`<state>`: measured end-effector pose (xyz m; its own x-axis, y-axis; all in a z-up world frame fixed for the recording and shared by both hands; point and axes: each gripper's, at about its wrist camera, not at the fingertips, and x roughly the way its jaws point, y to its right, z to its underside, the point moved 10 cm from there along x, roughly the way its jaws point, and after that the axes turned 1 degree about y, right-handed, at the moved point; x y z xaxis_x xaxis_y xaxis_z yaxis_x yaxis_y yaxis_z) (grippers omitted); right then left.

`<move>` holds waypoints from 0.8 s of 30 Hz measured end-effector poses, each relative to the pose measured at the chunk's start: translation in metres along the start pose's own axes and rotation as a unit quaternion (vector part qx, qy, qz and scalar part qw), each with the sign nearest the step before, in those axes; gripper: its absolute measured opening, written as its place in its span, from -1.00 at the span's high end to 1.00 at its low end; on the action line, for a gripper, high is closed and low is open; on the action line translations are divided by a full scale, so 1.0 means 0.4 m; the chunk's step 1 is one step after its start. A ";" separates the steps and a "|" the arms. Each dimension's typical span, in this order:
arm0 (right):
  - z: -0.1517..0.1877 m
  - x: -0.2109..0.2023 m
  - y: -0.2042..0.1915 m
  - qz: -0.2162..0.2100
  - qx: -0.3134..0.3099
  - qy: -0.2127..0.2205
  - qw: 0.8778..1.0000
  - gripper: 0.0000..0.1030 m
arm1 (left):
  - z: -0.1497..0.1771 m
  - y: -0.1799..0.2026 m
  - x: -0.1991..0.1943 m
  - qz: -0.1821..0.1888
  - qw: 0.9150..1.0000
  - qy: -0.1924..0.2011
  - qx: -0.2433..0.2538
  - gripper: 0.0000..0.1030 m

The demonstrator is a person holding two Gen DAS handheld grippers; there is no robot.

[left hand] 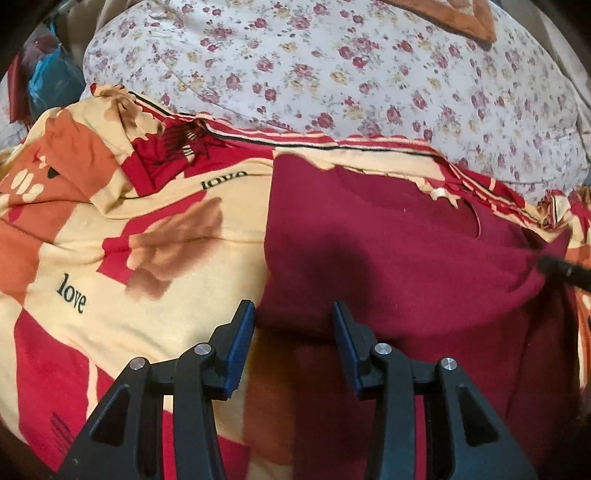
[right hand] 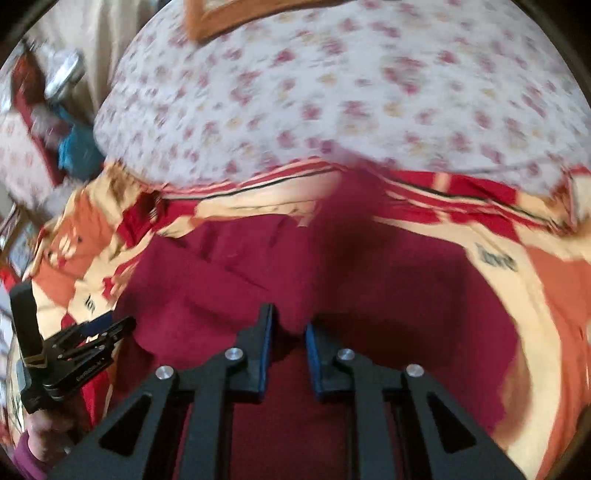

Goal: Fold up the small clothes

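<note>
The dark red garment (left hand: 388,251) in front of you is a soft, matte, slightly fuzzy knit. It lies mostly flat, with a curved seam or neckline at about 1 o'clock from its middle in your left wrist view and a raised fold along its near edge. In the right wrist view the same garment (right hand: 258,273) fills the centre, rumpled into diagonal creases; that picture is blurred.

It rests on a smooth printed bedsheet (left hand: 155,221) of cream, red and orange blocks with brown leaf shapes and the word "love", edged by a striped border with a thin black line. Beyond that, toward 12 o'clock, a pale quilt (left hand: 332,81) with small rose sprigs bulges up, and an orange-bordered cloth (left hand: 454,14) sits at its far edge. At 10 o'clock there is clutter with something teal (left hand: 48,81).

Your left gripper (left hand: 293,317) has its blue-padded jaws apart, with a clear gap between them. The garment's near left edge lies just ahead of the tips and nothing is pinched that I can see. Your right gripper (right hand: 290,325) shows only a narrow gap, with red fabric bunched up between the pads; whether the pads actually press on it I cannot tell through the blur. In the right view, your left gripper (right hand: 107,325) appears at 9 o'clock, held in your hand (right hand: 48,432), at the garment's left edge.
</note>
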<state>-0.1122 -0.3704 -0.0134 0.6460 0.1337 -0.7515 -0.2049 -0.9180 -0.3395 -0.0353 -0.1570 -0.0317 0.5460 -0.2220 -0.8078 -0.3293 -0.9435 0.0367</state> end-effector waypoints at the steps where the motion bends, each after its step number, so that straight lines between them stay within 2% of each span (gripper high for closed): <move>1: 0.024 0.018 0.026 -0.003 0.017 -0.021 1.000 0.46 | 0.000 0.004 -0.003 -0.006 1.000 0.002 0.006 0.59; 2: 0.043 0.029 0.047 -0.008 0.037 -0.038 0.999 0.31 | 0.000 0.010 -0.010 -0.011 1.000 0.003 0.013 0.59; 4: 0.067 0.030 0.078 -0.032 0.079 -0.045 0.995 0.31 | -0.004 0.014 -0.029 -0.006 1.000 0.007 0.012 0.59; 6: 0.066 0.011 0.089 -0.036 0.082 -0.032 0.996 0.31 | -0.013 0.013 -0.051 0.000 1.000 0.016 0.008 0.59; 11: 0.058 -0.052 0.091 0.013 0.032 -0.011 0.999 0.31 | -0.036 0.022 -0.102 0.012 0.999 0.040 -0.003 0.59; 13: 0.054 -0.094 0.093 0.063 -0.005 0.008 0.998 0.25 | -0.040 0.036 -0.118 0.017 0.999 0.048 -0.003 0.59; 16: 0.046 -0.160 0.099 0.108 -0.042 0.029 0.993 0.16 | -0.042 0.067 -0.127 0.023 0.998 0.052 0.005 0.59; 19: 0.045 -0.207 0.098 0.135 -0.068 0.042 0.988 0.08 | -0.036 0.098 -0.133 0.030 0.998 0.051 0.007 0.59; 24: 0.049 -0.263 0.101 0.165 -0.092 0.061 0.980 0.04 | -0.025 0.150 -0.151 0.053 0.997 0.048 0.009 0.59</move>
<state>-0.2029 -0.4144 0.0409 0.6531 -0.2165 -0.7256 -0.2887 -0.9571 0.0257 -0.0801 -0.2025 0.0251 0.5785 -0.3447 -0.7392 -0.4035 -0.9086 0.1079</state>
